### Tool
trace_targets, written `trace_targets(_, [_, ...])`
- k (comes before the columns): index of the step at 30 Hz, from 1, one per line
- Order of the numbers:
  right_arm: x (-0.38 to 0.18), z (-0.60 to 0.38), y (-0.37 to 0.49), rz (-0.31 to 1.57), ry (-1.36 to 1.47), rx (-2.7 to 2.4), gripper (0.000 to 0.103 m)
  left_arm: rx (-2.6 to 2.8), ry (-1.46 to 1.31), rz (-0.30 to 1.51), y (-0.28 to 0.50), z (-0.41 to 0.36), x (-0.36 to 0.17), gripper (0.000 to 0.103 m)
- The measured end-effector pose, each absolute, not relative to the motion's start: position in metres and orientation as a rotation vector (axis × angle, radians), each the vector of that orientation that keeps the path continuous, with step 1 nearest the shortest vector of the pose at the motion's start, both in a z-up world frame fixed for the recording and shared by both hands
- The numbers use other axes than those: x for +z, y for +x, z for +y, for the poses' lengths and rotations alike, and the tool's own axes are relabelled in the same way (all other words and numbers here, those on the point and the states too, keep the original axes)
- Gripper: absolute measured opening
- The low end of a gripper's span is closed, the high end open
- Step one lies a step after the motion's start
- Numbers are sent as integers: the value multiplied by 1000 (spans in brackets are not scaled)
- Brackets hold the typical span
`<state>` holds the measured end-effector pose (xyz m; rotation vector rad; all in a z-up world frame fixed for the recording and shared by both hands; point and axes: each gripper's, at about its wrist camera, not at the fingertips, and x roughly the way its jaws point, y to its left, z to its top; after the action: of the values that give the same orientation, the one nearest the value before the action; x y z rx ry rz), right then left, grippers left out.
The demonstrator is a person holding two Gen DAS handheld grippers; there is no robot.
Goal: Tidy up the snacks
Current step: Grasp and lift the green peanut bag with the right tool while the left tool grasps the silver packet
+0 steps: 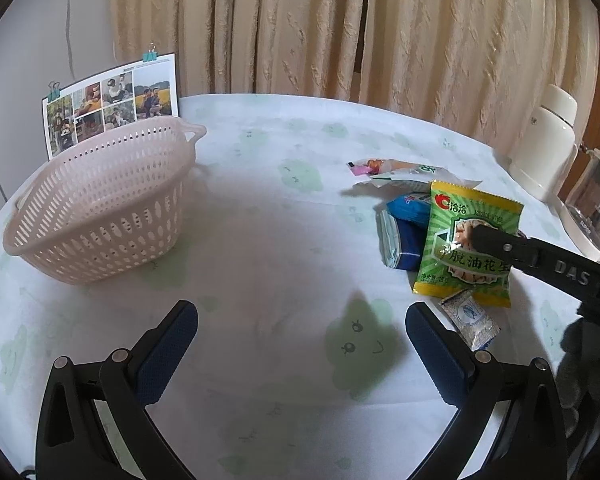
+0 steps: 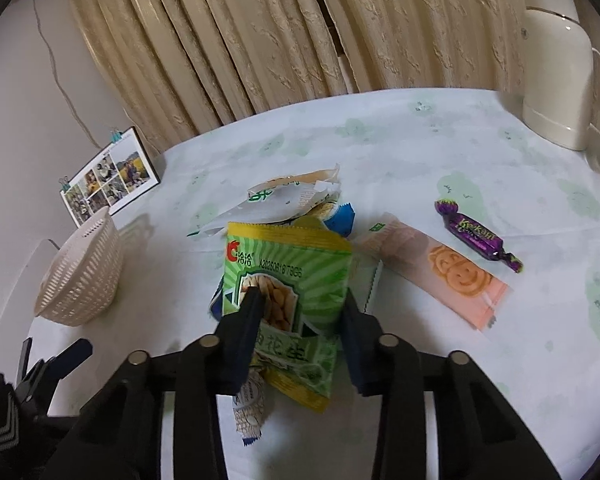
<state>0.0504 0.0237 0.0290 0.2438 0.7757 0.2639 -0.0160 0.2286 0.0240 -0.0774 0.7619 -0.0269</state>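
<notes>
Right gripper (image 2: 300, 320) pinches the green peanut packet (image 2: 288, 280) above the snack pile at centre — pickup step. Next: carry it toward nine o'clock into the basket (image 1: 96, 208). Left gripper (image 1: 300, 344) hangs spread, empty.

Photo card (image 1: 112, 106), curtain (image 1: 340, 28), cream thermos (image 2: 556, 60).

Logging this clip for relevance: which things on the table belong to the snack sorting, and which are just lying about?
Part of the job:
green peanut packet, gripped by the right gripper
pink basket
blue packet
white torn packet
pink biscuit packet
purple candy
small white sachet
left gripper, open, holding nothing

Lying about:
photo calendar
cream thermos
</notes>
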Motion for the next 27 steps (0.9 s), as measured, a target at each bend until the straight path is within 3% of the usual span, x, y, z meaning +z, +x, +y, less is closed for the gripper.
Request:
trace_targets(11, [37,14,32,726,254,279,21,-101,-47,794,-17,211,23,103])
trace_targets(23, [30,-17,29,740,330,247,22,-273,8,847,-11,161,21,103])
trace_targets(27, [26,-20,31,750,345,245,25,-314,62,878,-5,143,15,94])
